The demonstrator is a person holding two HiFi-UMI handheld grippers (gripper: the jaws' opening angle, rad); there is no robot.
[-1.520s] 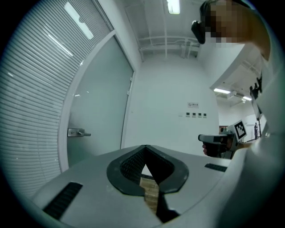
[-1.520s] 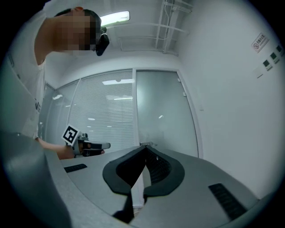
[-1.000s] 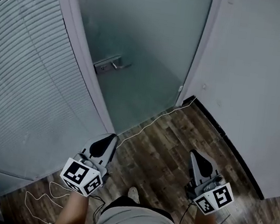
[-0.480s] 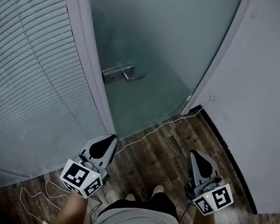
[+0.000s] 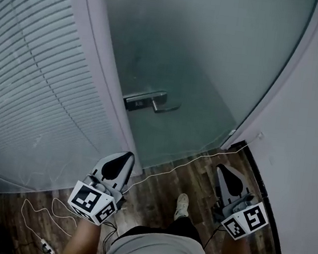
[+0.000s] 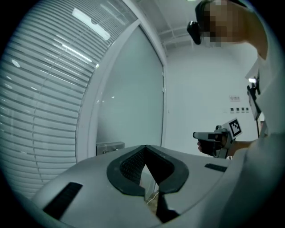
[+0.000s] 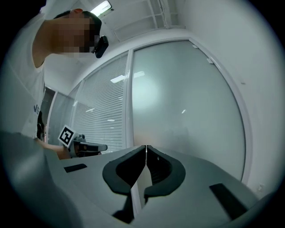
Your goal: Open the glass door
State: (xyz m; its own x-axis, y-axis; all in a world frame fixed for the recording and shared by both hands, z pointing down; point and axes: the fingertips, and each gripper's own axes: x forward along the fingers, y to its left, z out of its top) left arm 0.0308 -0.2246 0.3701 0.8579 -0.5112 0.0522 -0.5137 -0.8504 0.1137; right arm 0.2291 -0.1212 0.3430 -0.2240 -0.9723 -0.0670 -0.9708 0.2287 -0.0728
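In the head view, the left gripper and the right gripper were held above the wood floor, apart from the glass door and its handle ahead. In the left gripper view, the jaws met, pinching nothing. In the right gripper view, the jaws were pressed together, empty, facing the glass.

Nothing legible: the cubes on the left tool and right tool show only square black-and-white patterns; a small wall sign is too blurred

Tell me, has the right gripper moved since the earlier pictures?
Yes. In the head view the right gripper has come forward, nearer the glass door and its handle.
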